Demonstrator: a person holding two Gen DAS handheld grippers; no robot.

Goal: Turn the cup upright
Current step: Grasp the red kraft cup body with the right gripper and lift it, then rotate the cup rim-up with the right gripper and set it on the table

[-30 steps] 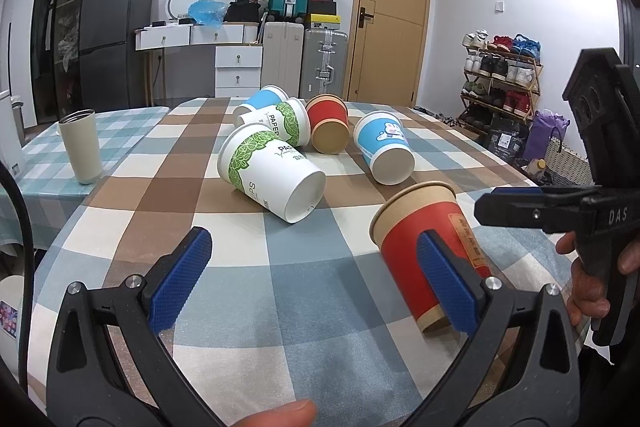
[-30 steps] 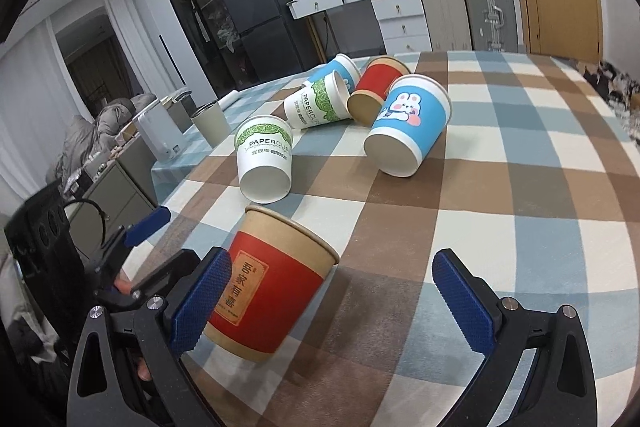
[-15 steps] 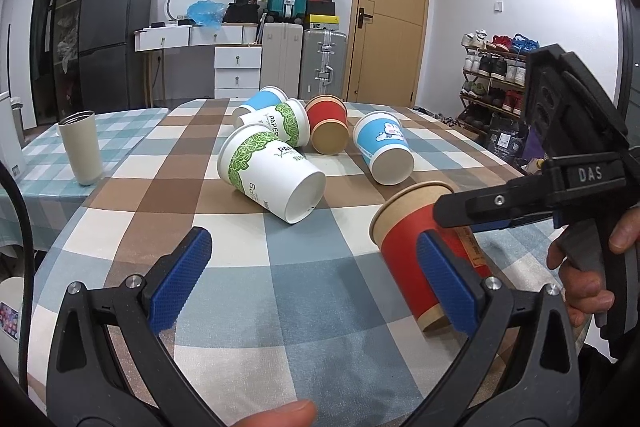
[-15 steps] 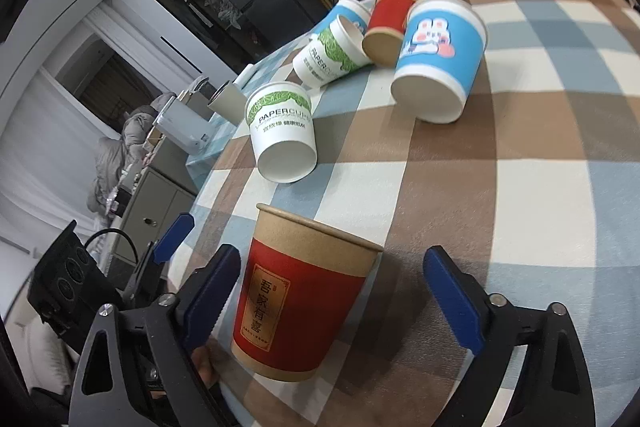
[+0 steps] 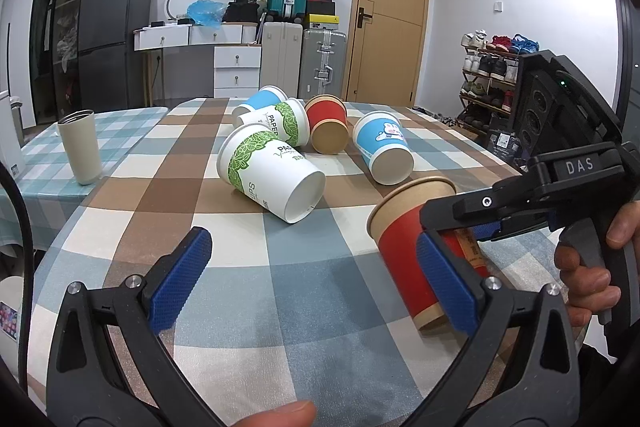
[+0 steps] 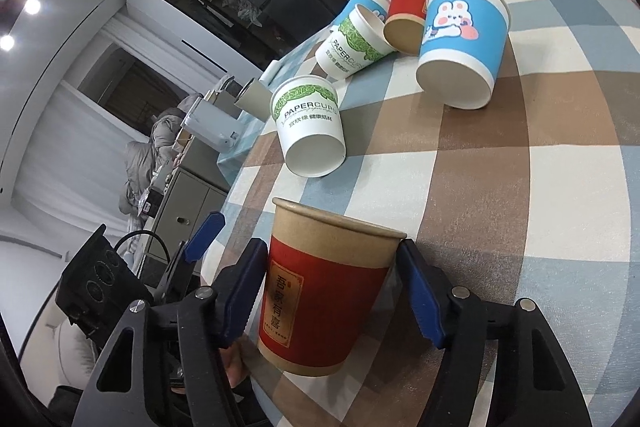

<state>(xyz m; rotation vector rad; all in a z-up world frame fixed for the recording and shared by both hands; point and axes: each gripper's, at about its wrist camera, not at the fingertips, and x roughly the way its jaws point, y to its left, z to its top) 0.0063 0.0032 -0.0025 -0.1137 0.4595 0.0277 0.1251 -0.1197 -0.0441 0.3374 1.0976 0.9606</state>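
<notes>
The right gripper [image 6: 332, 291] pinches the red cup [image 6: 320, 303] across its body, blue pads [image 6: 420, 299] pressed to either side just under the kraft rim; the cup leans tilted at the near right edge of the checked worktop [image 6: 540, 187], mouth up and away; the left gripper [image 5: 312, 283] hangs spread wide over the near worktop, holding nothing; farther off, a green-leaf white cup [image 5: 272, 171] lies on its side; beyond it lie a blue rabbit cup [image 5: 384, 151], another red cup [image 5: 326, 123] and two more; a grey tumbler [image 5: 80, 147] stands far left.
</notes>
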